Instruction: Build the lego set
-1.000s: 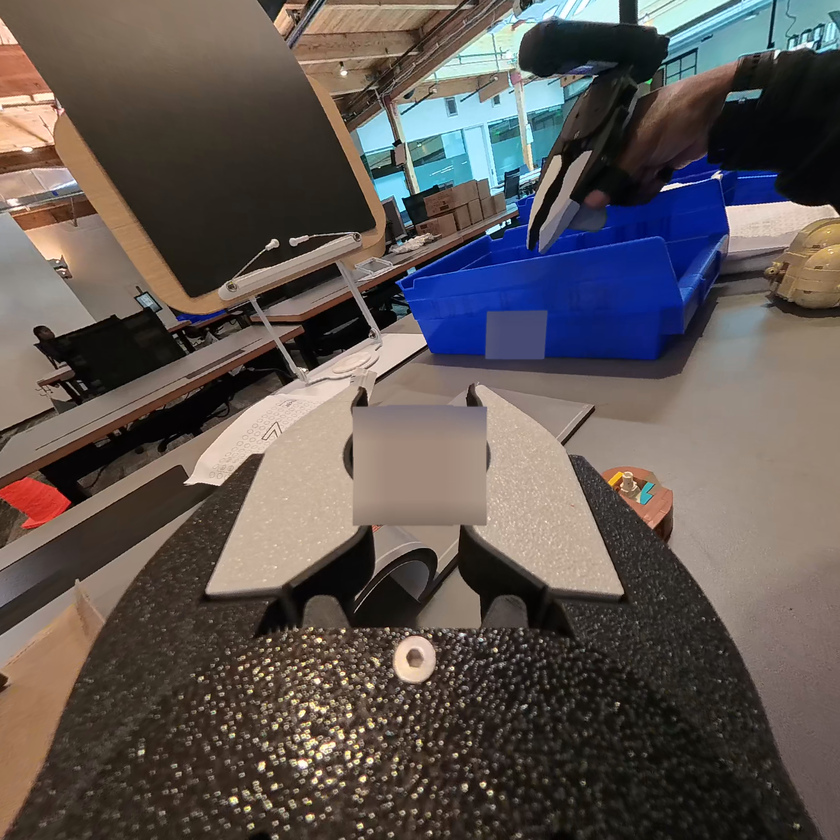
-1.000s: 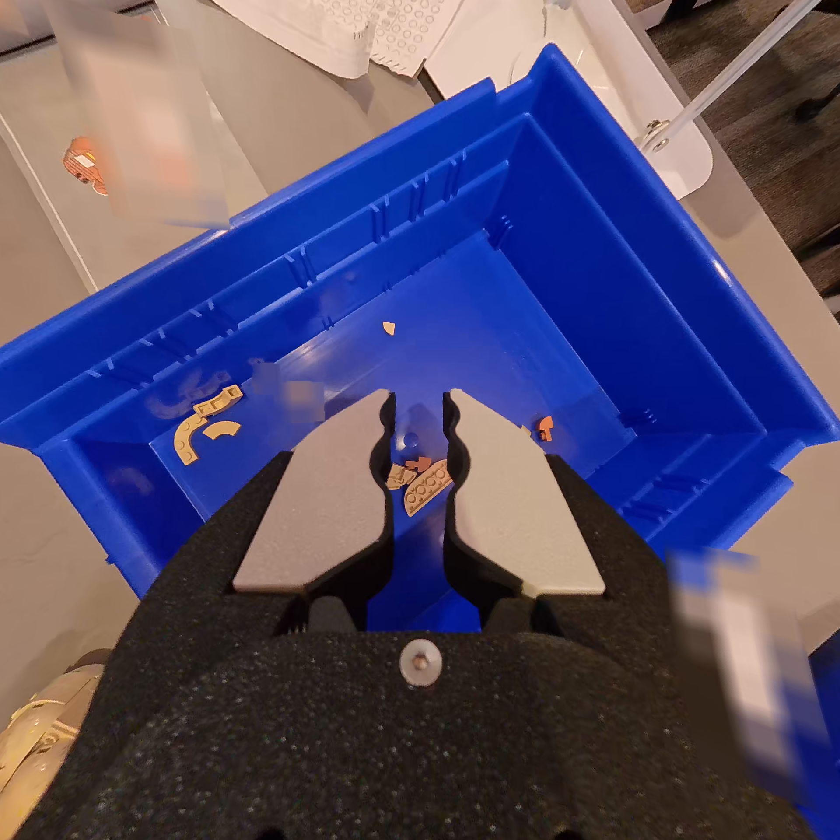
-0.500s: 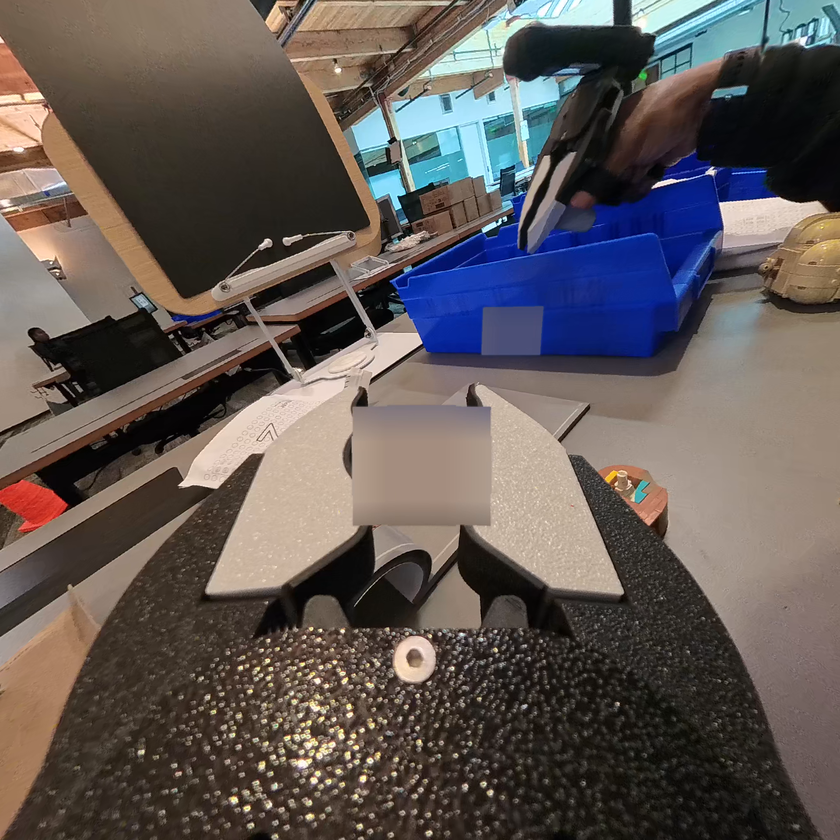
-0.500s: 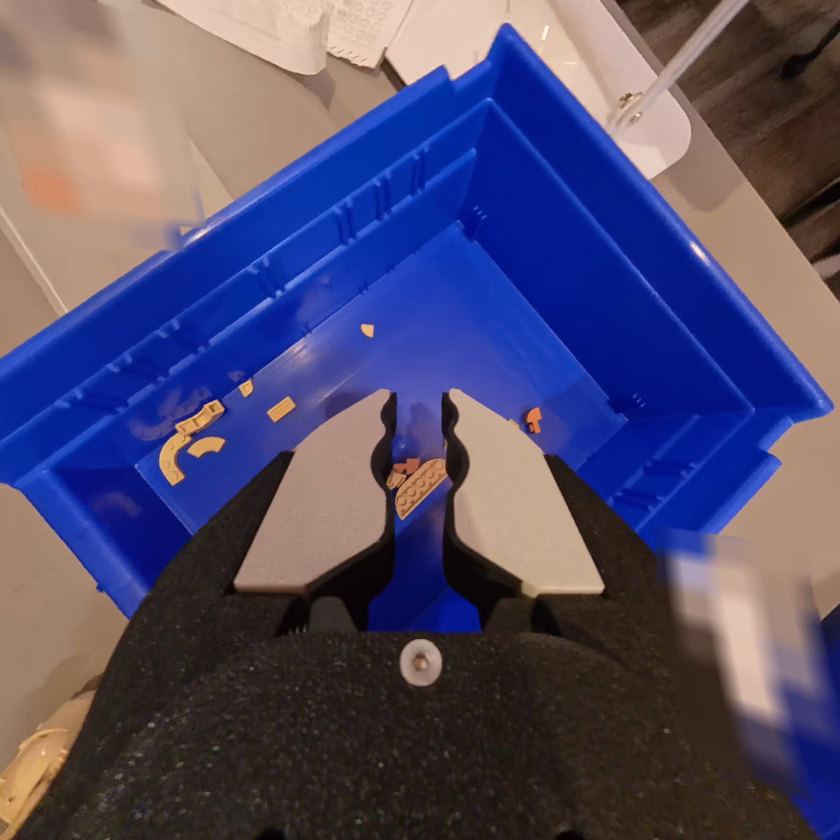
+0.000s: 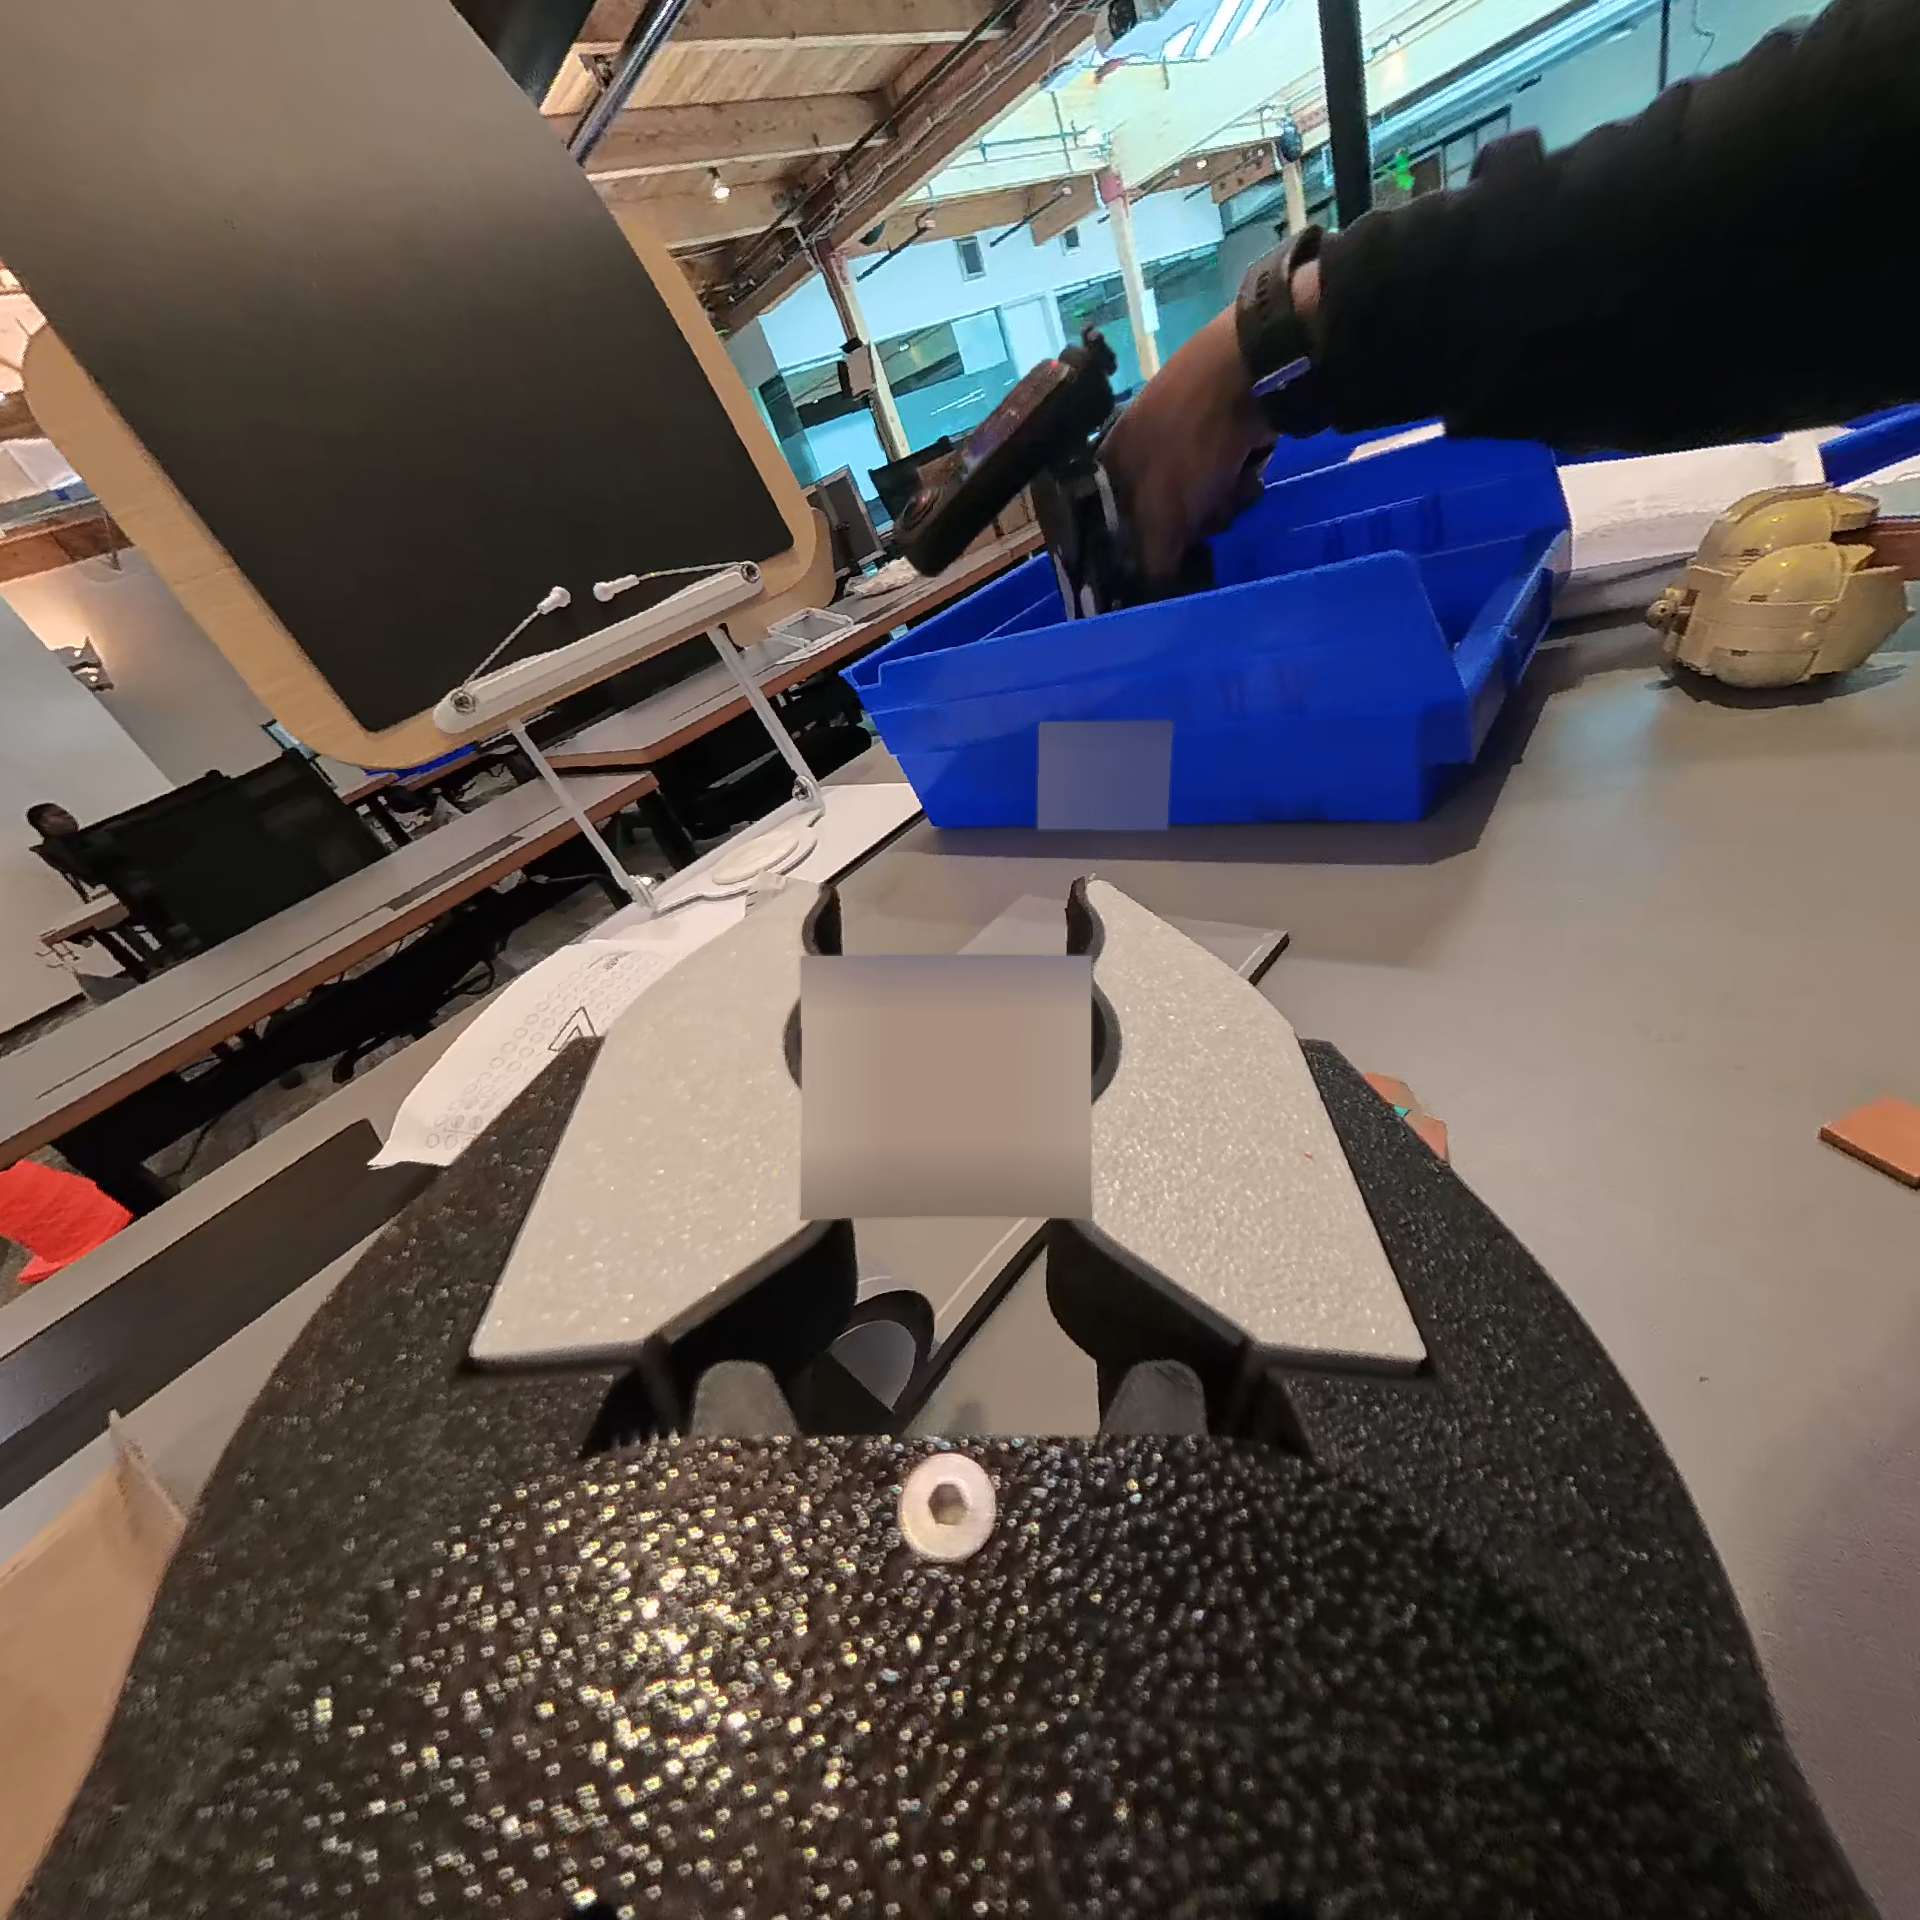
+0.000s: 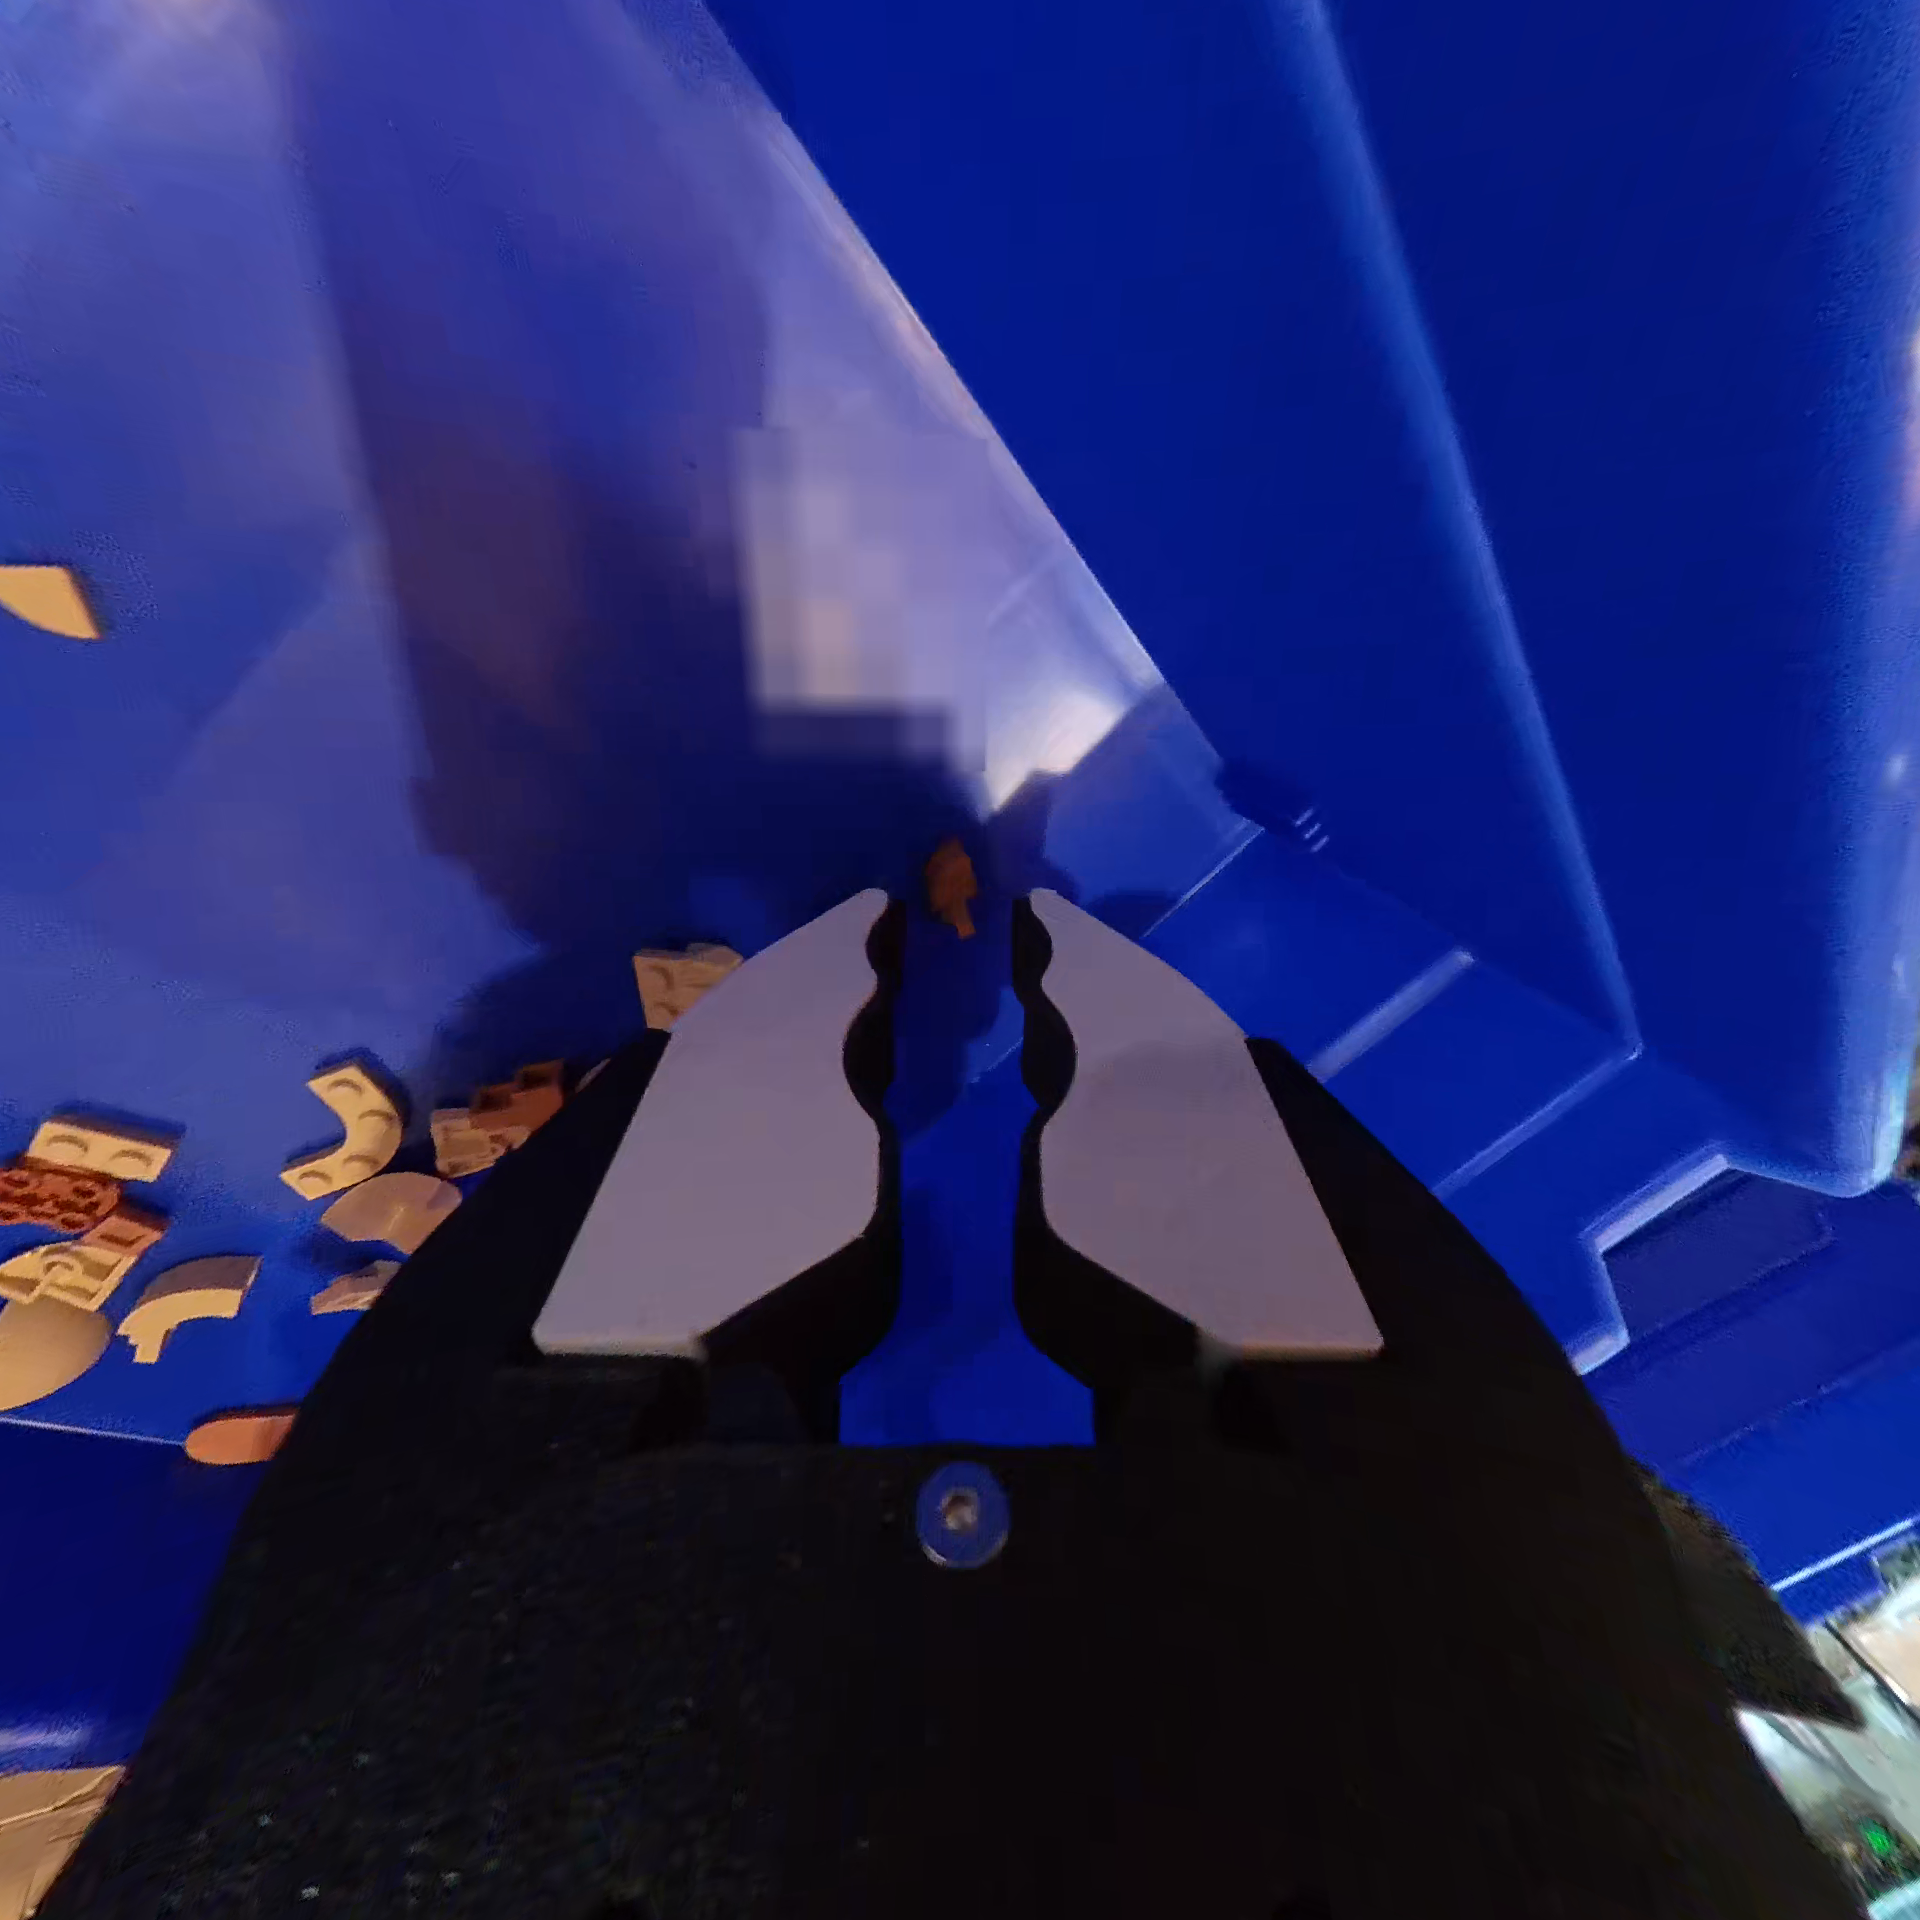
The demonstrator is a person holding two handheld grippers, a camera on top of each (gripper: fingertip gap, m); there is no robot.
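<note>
My right gripper (image 6: 954,920) is down inside the blue bin (image 6: 1351,416), just above its floor. Its jaws stand a little apart. A small orange-brown piece (image 6: 951,883) lies just beyond the fingertips, and the pads do not press on it. In the left wrist view the right gripper (image 5: 1081,551) dips behind the bin (image 5: 1247,707) wall, held by a hand, with its fingers hidden. My left gripper (image 5: 951,920) hovers over the grey table, shut on a grey round object (image 5: 883,1340). A blurred patch covers most of that object.
Several tan and brown curved pieces (image 6: 353,1127) lie on the bin floor to the left. A tan helmet-like model (image 5: 1787,613), a flat brown tile (image 5: 1881,1143), a grey flat board (image 5: 1174,945), a paper sheet (image 5: 520,1049) and a black board on a white stand (image 5: 364,364) are around. Spacing between my two grippers at the tips: around 40 cm. Between my left fingertips and the flat brown tile (image 5: 1881,1143) there is roughly 15 cm.
My right gripper has dropped from above the bin deep into it, towards the orange-brown piece, with its jaws the same. My left gripper has kept its hold and barely moved.
</note>
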